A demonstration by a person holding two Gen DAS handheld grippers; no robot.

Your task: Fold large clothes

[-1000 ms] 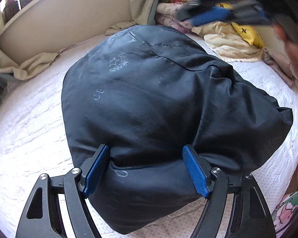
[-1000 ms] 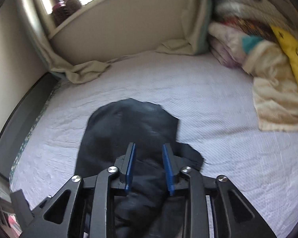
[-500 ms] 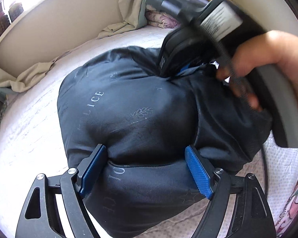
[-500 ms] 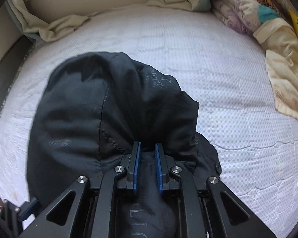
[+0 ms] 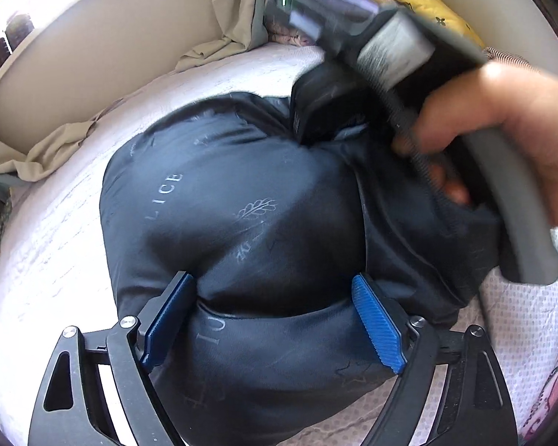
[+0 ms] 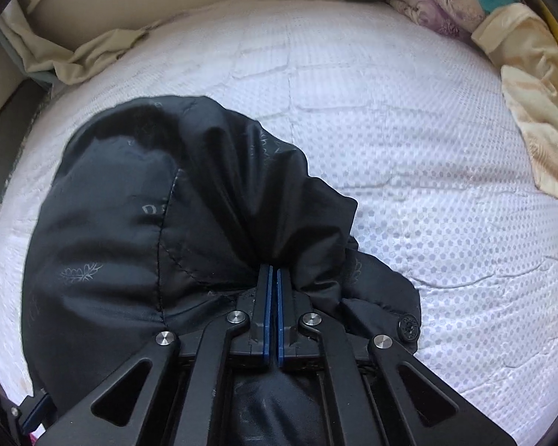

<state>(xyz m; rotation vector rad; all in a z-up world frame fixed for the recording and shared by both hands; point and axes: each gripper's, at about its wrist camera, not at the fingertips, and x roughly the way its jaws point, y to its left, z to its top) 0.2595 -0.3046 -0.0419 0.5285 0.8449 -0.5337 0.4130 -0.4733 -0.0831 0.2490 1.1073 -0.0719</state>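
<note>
Padded jacket bundled on the bed

The dark jacket [image 6: 137, 230] is pinched by the closed right hand-held gripper [image 6: 273, 278] at 6 o'clock; the left hand-held gripper [image 5: 275, 316] is opening around the bulk, so the pinch should be kept firm.

the dark jacket [image 5: 241, 223] bears pale letters "lice" and "iu".

Daylight from window [image 5: 3, 18] at 10 o'clock, blown out. Motion blur at 2 o'clock. Fisheye bending, dark vignette corners.
</note>
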